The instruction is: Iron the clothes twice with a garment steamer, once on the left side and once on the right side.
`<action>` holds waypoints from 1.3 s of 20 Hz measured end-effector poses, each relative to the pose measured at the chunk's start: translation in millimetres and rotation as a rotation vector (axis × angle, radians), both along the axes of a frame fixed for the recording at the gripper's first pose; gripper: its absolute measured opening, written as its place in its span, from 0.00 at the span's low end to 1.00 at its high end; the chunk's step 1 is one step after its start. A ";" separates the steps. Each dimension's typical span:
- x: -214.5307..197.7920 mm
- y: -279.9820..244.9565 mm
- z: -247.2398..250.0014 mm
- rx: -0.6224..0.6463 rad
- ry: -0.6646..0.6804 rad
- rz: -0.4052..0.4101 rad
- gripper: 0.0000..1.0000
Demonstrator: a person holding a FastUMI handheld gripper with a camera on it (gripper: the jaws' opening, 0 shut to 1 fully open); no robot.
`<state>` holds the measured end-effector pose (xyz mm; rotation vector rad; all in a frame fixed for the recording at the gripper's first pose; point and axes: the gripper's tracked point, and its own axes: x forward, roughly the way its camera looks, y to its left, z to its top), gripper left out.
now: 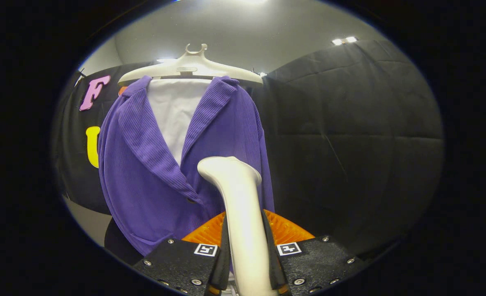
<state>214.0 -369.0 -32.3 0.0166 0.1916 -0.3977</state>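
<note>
Garment steamer (243,213): a white, upright handle that rises between the two fingers and ends in a rounded, widened head bent toward the jacket
Steamer position: the head stands just ahead of the fingers, in front of the lower middle of the jacket; contact between head and cloth cannot be told
Hand-held gripper (247,263): clenched on the garment steamer, one finger pressing on each side of the handle
Fingers (185,263): each carries a square printed marker on its upper face, next to the handle
Orange part (286,230): a ribbed orange surface just beyond the fingers, on both sides of the handle
Jacket (144,185): purple, ribbed cloth, wide lapels, hanging open at the neck and closed lower down near a dark button
Inner layer (175,111): white cloth visible between the lapels
Hanger (191,65): white, broad-shouldered, carries the jacket at the top
Booth wall (349,123): black cloth behind and beside the jacket
Ceiling (234,28): pale, with lit lamps
</note>
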 end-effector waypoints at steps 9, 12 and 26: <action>-14.8 -8.8 -69.1 0.042 0.123 -0.001 0.38; -22.7 -8.1 -83.8 0.071 0.126 0.011 0.38; -49.6 -5.0 -163.1 0.160 0.244 -0.027 0.38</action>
